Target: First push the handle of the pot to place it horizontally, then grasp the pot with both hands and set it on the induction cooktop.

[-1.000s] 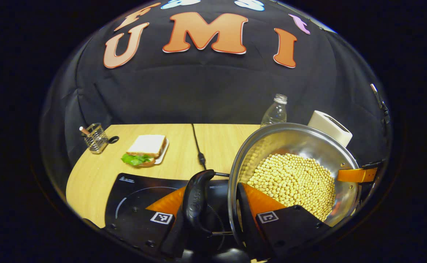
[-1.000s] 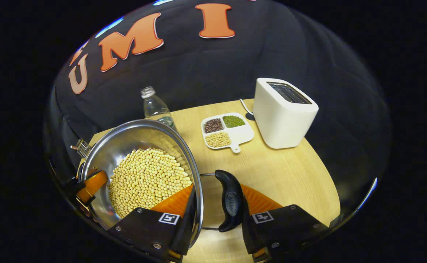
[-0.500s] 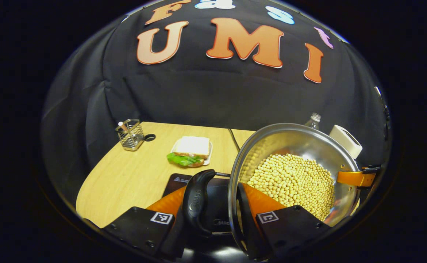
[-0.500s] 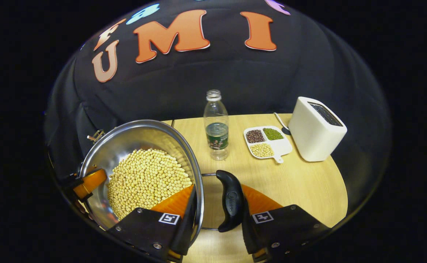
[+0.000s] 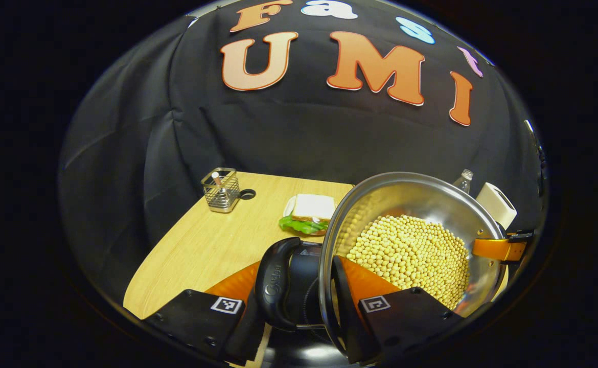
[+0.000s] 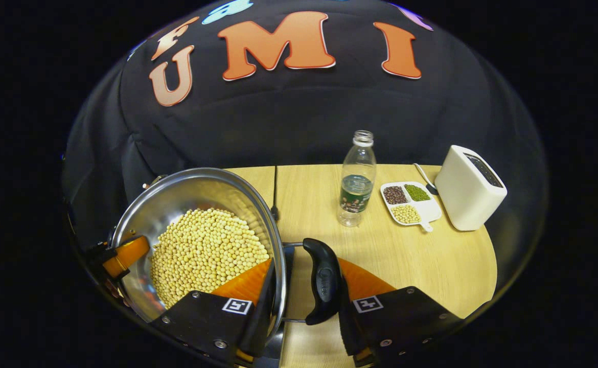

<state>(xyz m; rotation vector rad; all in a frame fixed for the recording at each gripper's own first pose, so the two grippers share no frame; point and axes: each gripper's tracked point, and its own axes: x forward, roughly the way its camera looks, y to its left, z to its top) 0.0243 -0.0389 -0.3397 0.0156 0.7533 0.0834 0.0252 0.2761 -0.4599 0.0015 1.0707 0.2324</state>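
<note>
A steel pot (image 5: 421,199) full of pale beans (image 5: 411,253) hangs between both grippers. My left gripper (image 5: 299,296) is shut on the pot's black left handle (image 5: 273,289), one finger outside the handle and one inside the rim. My right gripper (image 6: 301,294) is shut on the black right handle (image 6: 322,281) the same way, beside the beans (image 6: 202,253). Each view shows the other gripper's finger across the pot (image 5: 498,249) (image 6: 125,255). The black induction cooktop (image 5: 301,273) lies right under the pot; a sliver of the cooktop (image 6: 277,352) shows below the rim.
On the wooden table (image 5: 202,245) stand a wire holder (image 5: 221,190) and a sandwich plate (image 5: 309,212) at the back left. A water bottle (image 6: 356,181), a divided dish of beans (image 6: 409,202) and a white toaster (image 6: 470,186) stand to the right. A cable (image 6: 274,191) runs back.
Both grippers have carried the pot to the left, over the cooktop. The toaster, dish and bottle have fallen farther off to the right. Both grips are unchanged.
</note>
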